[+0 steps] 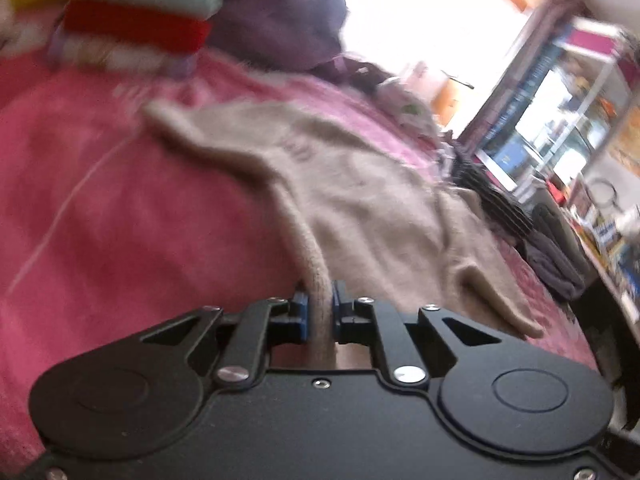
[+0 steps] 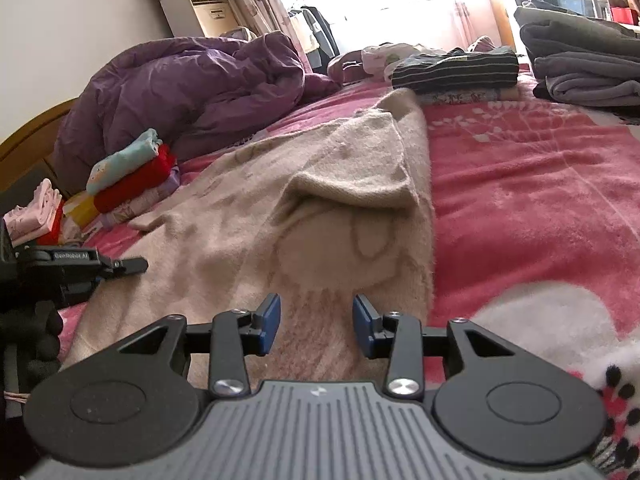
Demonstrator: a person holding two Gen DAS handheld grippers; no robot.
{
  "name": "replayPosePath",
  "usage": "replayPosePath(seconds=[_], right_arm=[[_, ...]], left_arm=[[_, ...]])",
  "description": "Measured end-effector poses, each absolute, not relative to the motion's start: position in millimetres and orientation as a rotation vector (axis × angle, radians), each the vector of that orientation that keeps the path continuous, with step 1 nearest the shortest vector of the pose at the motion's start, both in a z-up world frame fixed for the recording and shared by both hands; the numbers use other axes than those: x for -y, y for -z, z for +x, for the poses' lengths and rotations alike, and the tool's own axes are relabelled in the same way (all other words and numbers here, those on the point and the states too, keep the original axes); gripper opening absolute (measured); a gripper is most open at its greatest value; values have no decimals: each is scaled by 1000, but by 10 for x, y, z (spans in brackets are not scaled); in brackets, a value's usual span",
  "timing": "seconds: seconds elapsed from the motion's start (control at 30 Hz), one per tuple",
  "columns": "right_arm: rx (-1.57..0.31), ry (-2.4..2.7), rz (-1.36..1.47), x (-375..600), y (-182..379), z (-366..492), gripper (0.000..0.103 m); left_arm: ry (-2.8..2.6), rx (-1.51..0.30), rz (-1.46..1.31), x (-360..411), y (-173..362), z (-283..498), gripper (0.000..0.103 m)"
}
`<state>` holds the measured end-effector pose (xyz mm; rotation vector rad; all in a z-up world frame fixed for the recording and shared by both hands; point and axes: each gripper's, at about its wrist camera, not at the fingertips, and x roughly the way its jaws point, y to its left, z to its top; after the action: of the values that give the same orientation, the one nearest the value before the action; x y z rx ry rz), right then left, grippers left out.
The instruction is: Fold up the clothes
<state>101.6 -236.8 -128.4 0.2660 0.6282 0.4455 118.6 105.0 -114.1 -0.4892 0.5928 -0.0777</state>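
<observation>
Blue-padded left gripper (image 1: 320, 312): jaws closed tight on a bunched edge of the beige sweater (image 1: 360, 200), which trails away from it over the pink bedspread (image 1: 120, 208). Right gripper (image 2: 316, 326): jaws parted wide, holding nothing, poised just above the sweater's near hem. Sweater lies spread along the bed, one sleeve folded across its body. Stack of folded small clothes (image 2: 128, 172) sits at the left, before a crumpled purple quilt (image 2: 192, 80); striped and grey folded garments (image 2: 456, 68) lie beyond.
</observation>
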Motion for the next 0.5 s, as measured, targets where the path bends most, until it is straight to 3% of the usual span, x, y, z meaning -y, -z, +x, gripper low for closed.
replayPosePath(seconds=[0.5], right_arm=[[-590, -459, 319, 2457, 1210, 1079, 41]], left_arm=[[195, -528, 113, 182, 946, 1284, 7]])
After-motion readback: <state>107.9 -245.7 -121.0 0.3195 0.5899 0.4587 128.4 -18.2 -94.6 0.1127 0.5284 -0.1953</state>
